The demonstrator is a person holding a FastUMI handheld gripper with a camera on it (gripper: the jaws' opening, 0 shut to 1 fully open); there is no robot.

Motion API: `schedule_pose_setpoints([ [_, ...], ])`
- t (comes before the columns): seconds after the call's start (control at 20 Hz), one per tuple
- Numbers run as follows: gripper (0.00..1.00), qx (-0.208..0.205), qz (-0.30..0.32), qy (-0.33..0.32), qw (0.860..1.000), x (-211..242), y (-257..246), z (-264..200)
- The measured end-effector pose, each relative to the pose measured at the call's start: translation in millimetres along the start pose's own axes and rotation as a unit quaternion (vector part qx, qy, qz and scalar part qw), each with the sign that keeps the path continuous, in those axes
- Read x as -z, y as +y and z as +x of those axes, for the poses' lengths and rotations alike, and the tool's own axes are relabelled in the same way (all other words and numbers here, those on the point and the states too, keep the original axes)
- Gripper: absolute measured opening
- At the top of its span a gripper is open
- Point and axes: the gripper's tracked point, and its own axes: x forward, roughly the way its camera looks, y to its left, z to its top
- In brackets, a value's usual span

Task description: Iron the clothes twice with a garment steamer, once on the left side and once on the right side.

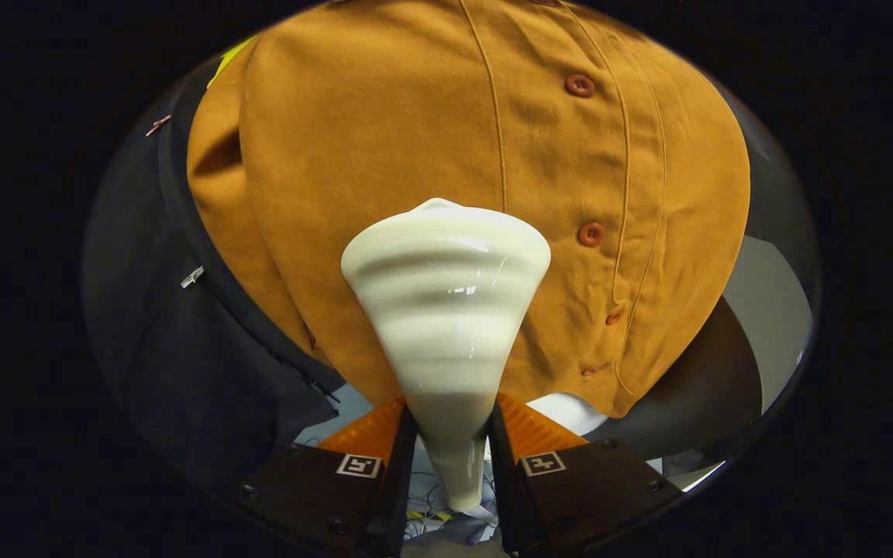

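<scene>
A mustard-brown buttoned shirt (431,132) hangs straight ahead, its button placket (591,232) running down to the right of centre. My gripper (450,422) is shut on the narrow neck of a cream-white garment steamer (446,302). The steamer's wide head flares out beyond the fingers and sits against or very close to the shirt's lower front, left of the placket. Whether the head touches the cloth cannot be told. Both fingers (369,434) press on the steamer's handle from either side.
A dark garment (183,349) hangs next to the shirt on its left, with a small metal zip pull. Below the shirt's hem a white surface (570,411) and a dark rounded object (694,395) lie to the right. Cables show beneath the fingers.
</scene>
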Motion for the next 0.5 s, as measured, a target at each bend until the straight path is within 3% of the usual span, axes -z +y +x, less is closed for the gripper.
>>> schedule_pose_setpoints([
  [0.2,0.5,0.001,0.002,0.018,1.0,15,-6,-6],
  [0.5,0.5,0.003,0.004,-0.062,0.998,-22,-21,-52],
])
